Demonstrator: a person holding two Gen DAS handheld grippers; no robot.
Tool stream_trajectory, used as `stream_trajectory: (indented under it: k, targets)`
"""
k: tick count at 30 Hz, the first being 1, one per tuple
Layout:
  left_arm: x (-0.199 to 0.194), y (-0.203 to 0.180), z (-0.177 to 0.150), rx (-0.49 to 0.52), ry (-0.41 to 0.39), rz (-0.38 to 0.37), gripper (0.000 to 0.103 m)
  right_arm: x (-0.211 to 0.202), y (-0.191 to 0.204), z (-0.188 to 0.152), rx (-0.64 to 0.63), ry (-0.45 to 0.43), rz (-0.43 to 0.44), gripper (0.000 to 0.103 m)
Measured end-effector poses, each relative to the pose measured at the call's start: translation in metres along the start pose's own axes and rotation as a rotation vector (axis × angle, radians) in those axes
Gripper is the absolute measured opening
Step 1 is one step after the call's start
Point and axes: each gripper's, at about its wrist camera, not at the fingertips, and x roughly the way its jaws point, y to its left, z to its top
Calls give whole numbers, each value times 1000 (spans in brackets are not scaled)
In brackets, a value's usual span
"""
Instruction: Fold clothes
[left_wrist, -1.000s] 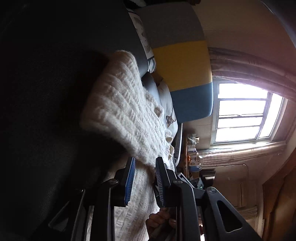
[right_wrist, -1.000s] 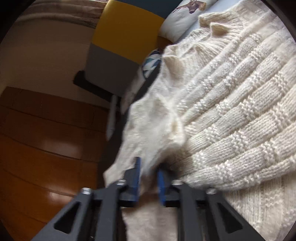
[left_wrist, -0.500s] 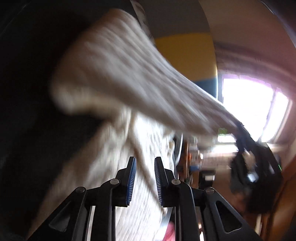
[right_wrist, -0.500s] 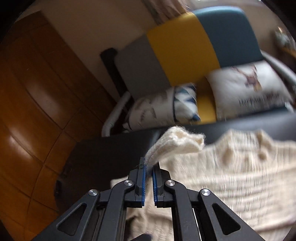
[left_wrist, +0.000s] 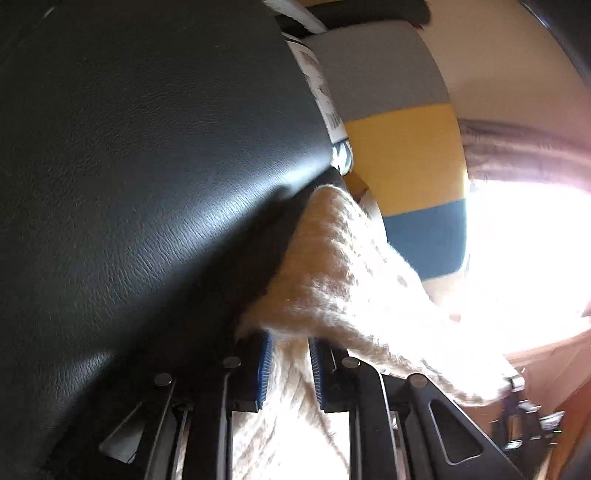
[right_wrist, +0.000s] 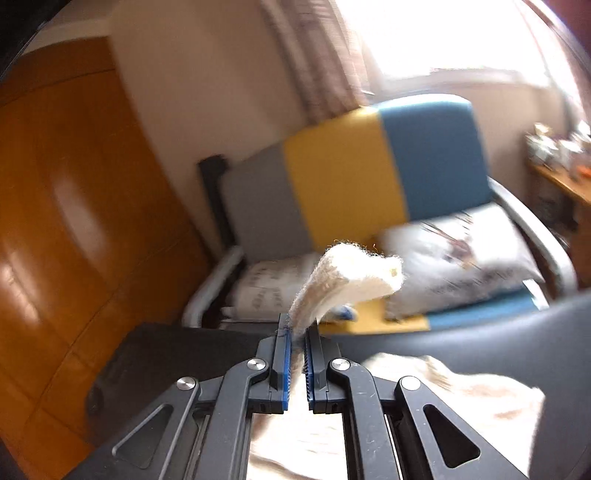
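Right gripper (right_wrist: 296, 334) clamps the cream knit sweater (right_wrist: 347, 280) edge, frame centre; left gripper (left_wrist: 290, 345) pinches its bunched fabric, lower centre.

We find the black leather surface (left_wrist: 140, 177) filling the left of the left wrist view, close against the left tool (left_wrist: 288, 354), so nothing passes on that side. The cream knit sweater (left_wrist: 343, 288) stretches taut across the front of that tool and off to the lower right, blocking the way ahead. From the right tool (right_wrist: 297, 332), a knit end (right_wrist: 351, 273) sticks up between the pads. Beyond it we see open air up to the striped armchair (right_wrist: 351, 184), whose seat is crowded with cushions (right_wrist: 454, 258). Wooden panelling (right_wrist: 74, 221) closes the left.
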Motion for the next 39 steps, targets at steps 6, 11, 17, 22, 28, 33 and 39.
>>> stream_trajectory:
  k: [6, 11, 17, 22, 28, 33, 39]
  targets:
    - [-3, -4, -11, 50, 29, 3, 18, 9, -128, -81, 275, 118, -135, 6]
    - [-25, 16, -18, -68, 44, -128, 21, 20, -190, -151, 442, 186, -136, 7]
    - [-40, 28, -20, -169, 40, -221, 25, 18, -214, -185, 572, 139, -11, 15]
    - [-19, 10, -27, -161, 96, -206, 28, 10, -235, -197, 736, 56, 126, 38]
    - [-3, 16, -19, -158, 86, -82, 26, 13, -241, -188, 812, 23, 145, 46]
    - [-21, 2, -21, 24, 5, -72, 6, 16, -233, -174, 706, 75, 7, 29]
    - [-41, -7, -24, 173, -36, 3, 6, -19, -162, -133, 191, -24, -89, 11]
